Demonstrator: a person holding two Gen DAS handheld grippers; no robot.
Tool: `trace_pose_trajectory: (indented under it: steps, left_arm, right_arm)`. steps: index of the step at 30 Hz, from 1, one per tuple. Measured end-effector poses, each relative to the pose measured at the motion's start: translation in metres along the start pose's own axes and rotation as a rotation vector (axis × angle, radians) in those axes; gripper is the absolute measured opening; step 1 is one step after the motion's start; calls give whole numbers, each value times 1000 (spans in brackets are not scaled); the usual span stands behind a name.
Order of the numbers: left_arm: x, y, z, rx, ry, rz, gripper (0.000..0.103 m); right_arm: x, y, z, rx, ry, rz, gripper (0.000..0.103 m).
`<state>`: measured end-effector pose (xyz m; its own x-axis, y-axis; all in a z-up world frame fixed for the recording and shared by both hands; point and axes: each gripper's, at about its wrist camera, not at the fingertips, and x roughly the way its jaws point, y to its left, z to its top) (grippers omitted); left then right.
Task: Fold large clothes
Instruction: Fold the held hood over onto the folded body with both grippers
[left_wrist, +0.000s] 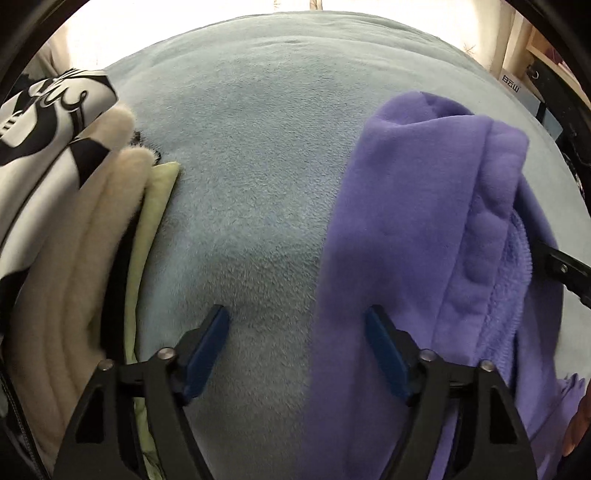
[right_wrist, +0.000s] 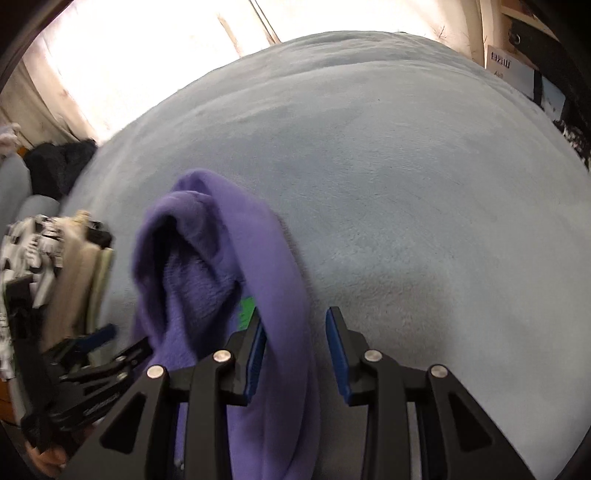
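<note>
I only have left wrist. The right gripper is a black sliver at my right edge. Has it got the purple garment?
Observer: The purple garment runs between the right gripper's jaws. It lies against one pad, with a gap at the other.
Operator: Any label showing?
Observer: Yes, a green tag on the fleecy inside, near that pad.
Operator: Anything beyond the folded stack?
Observer: A dark heap at the blanket's far left edge.

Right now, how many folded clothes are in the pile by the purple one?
3 I can see: a black-and-white printed top on top, a cream fleece beneath, a pale green piece at the bottom. More may be hidden.
</note>
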<state>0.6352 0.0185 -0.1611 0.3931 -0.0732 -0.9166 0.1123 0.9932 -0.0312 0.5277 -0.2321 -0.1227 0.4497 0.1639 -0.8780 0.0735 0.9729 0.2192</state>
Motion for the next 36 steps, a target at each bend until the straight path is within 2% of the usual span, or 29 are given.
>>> trace_pose_trajectory:
  steps: [2,3,4,5,6,10,12,15,19,23,26,32,36]
  left_arm:
    - [2,2,1,-15,6,-30,71]
    - [1,2,1,-18,3,-80,51]
    - [2,5,4,-13,6,-133,21]
    - [1,3,3,-7,7,-159,8]
    - [-1,1,3,5,0,-154,5]
    - [-23,-15,-6,96,-89,-16,3]
    - [-41,-11,-12,85,-136,26,3]
    - [-77,4,-28,49,-189,46,2]
    - [-120,19,-52,57,-254,1,3]
    - [-154,32,-88,82,-328,-39,3]
    - [-163,46,-121,72,-323,-69,3]
    - [-175,68,-198,59,-289,-134,3]
    - [-174,70,-242,59,-224,-154,3]
  right_arm:
    - [4,-1,1,12,-12,-14,32]
    - [4,-3,2,22,-20,-8,32]
    - [3,-4,1,28,-30,-8,29]
    - [1,-4,0,27,-42,-8,18]
    - [0,-5,-2,21,-48,-2,8]
    - [-21,-12,-9,8,-109,-4,6]
    - [-40,-19,-15,9,-151,13,5]
    - [-74,-32,-25,24,-211,70,5]
    - [-117,-40,-46,3,-284,165,5]
    - [-161,-28,-80,-67,-373,239,5]
    - [-182,-20,-109,-126,-402,254,5]
    - [-196,-19,-183,-224,-350,203,5]
    - [-198,-26,-228,-262,-290,151,6]
